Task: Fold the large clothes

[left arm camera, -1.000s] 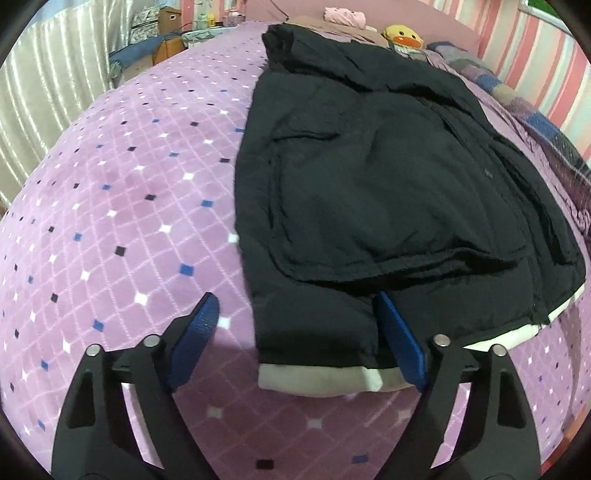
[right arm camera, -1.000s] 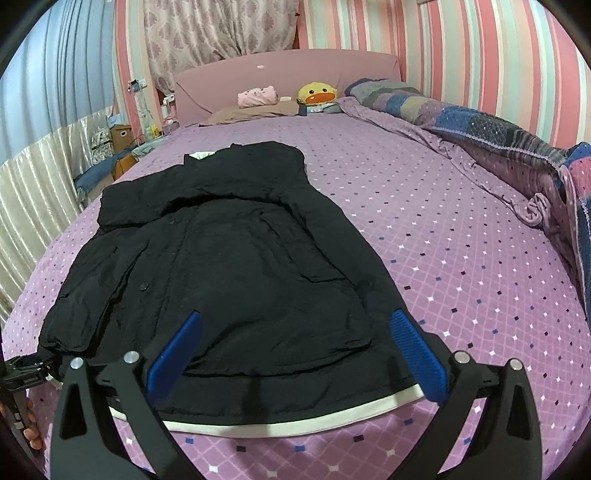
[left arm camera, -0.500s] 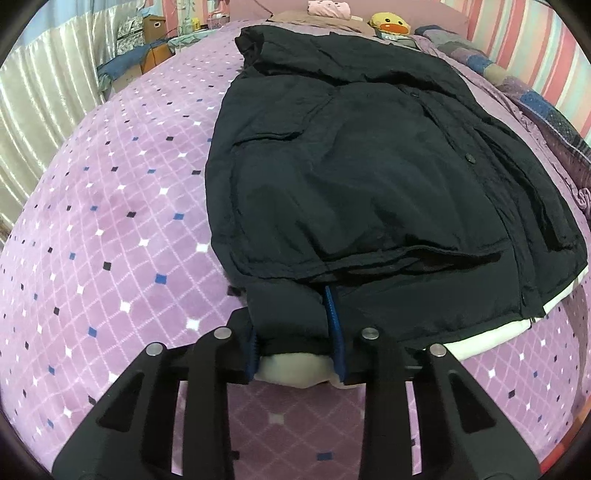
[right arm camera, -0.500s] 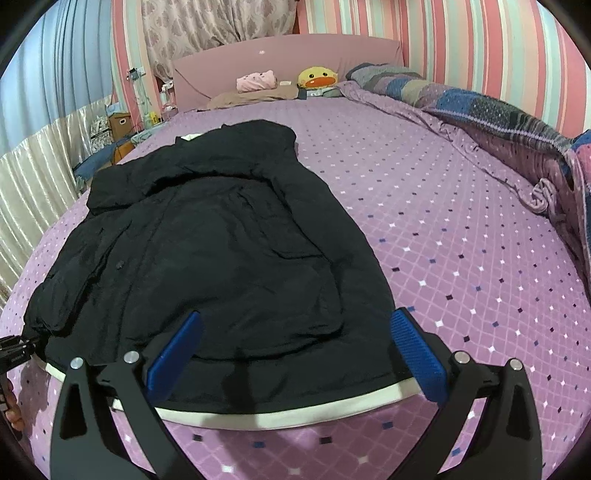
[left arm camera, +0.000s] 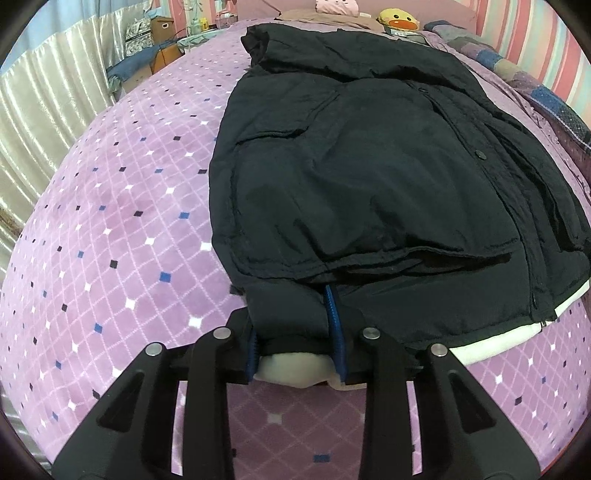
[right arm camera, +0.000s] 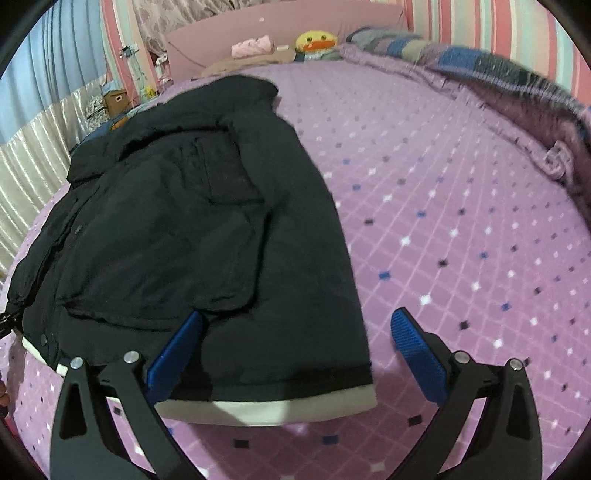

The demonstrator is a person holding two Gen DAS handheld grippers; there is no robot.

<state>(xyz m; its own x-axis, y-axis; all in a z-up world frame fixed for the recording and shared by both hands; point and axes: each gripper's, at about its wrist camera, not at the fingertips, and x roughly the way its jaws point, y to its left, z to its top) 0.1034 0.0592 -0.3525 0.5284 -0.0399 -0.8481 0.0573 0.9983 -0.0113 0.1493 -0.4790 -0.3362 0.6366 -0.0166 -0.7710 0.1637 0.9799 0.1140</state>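
A large black jacket [left arm camera: 369,166] with a white lining lies spread flat on the purple bedspread [left arm camera: 129,221], hem toward me. My left gripper [left arm camera: 293,332] is shut on the near left corner of the hem, and bunched black fabric and white lining [left arm camera: 291,371] fill the gap between its blue pads. In the right wrist view the jacket [right arm camera: 184,221] fills the left half. My right gripper [right arm camera: 297,325] stands open low over the right hem corner. Its left pad is above the black fabric and its right pad above the bedspread [right arm camera: 443,221], with the white hem edge [right arm camera: 266,408] between them.
A yellow duck plush [right arm camera: 316,40] and a pink bundle [right arm camera: 251,46] lie at the headboard. A patchwork blanket [right arm camera: 498,74] is heaped along the bed's right side. Pale curtains [left arm camera: 37,110] and a cardboard box [left arm camera: 160,27] stand beyond the left edge.
The left jaws went from wide open to shut on the hem corner. The right gripper came down and closer to the jacket's right hem corner, still open.
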